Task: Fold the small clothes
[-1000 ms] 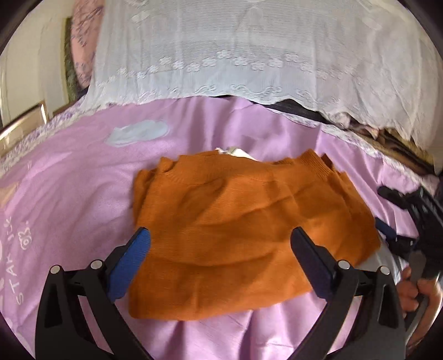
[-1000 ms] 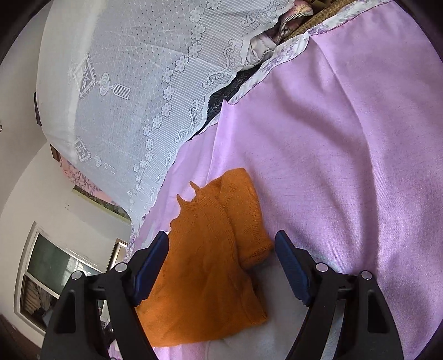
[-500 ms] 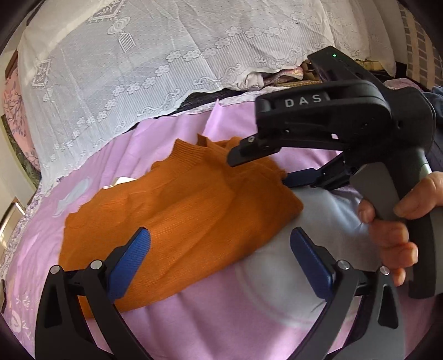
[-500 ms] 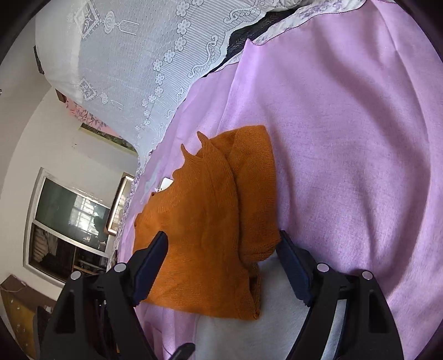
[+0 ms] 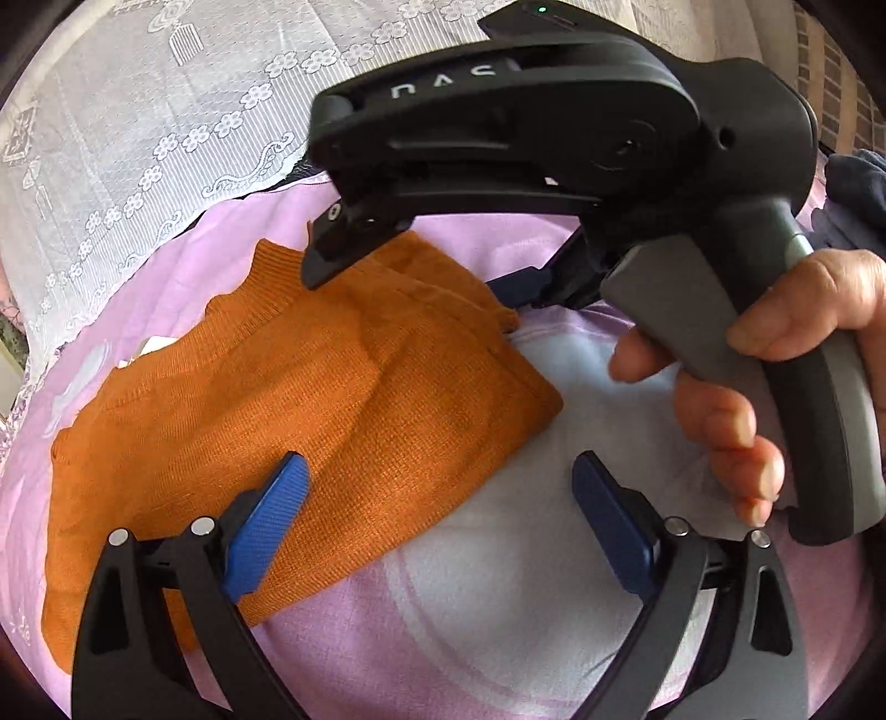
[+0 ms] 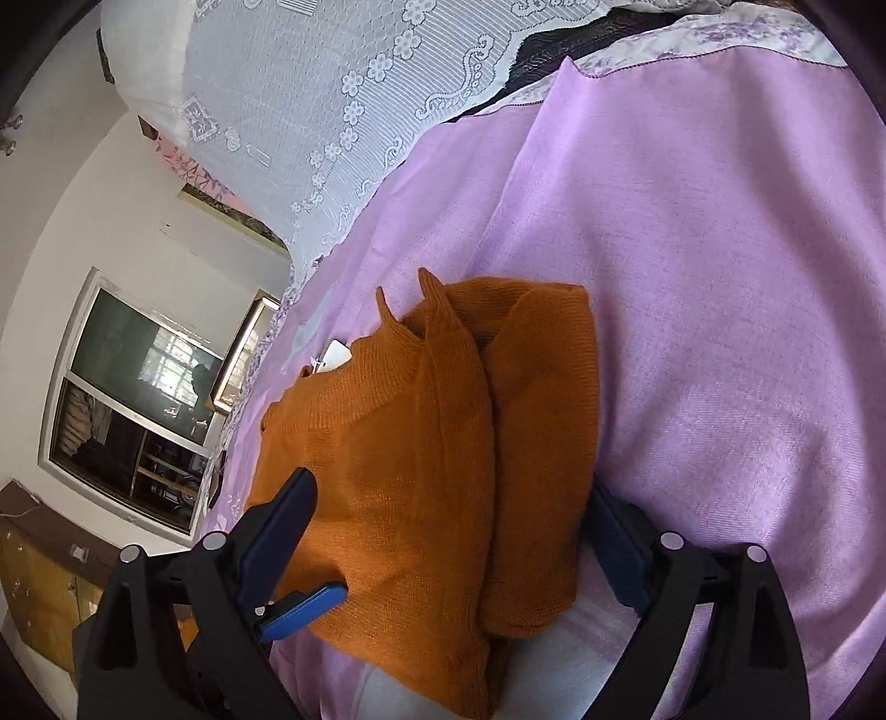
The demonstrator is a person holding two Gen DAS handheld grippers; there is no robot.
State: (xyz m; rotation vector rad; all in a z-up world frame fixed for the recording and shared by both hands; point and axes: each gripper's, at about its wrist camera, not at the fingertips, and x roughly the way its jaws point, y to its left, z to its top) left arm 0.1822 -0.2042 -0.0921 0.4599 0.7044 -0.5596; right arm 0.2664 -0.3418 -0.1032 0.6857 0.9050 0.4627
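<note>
Now the right gripper (image 6: 448, 531), jaws opening wider, straddles the orange sweater (image 6: 421, 454) lying on the purple sheet (image 6: 720, 277); the left gripper (image 5: 437, 520), released, has swung to its six-o'clock corner, so a fold looks imminent.

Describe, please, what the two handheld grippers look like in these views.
Both are black plastic frames with silver screw heads and blue ribbed pads on their fingers. The left gripper shows only its forked frame. The right gripper, seen from the left wrist view, has a pistol-style body with pale embossed lettering, a grey trigger and a small green light. No cables or sleeves show.
</note>
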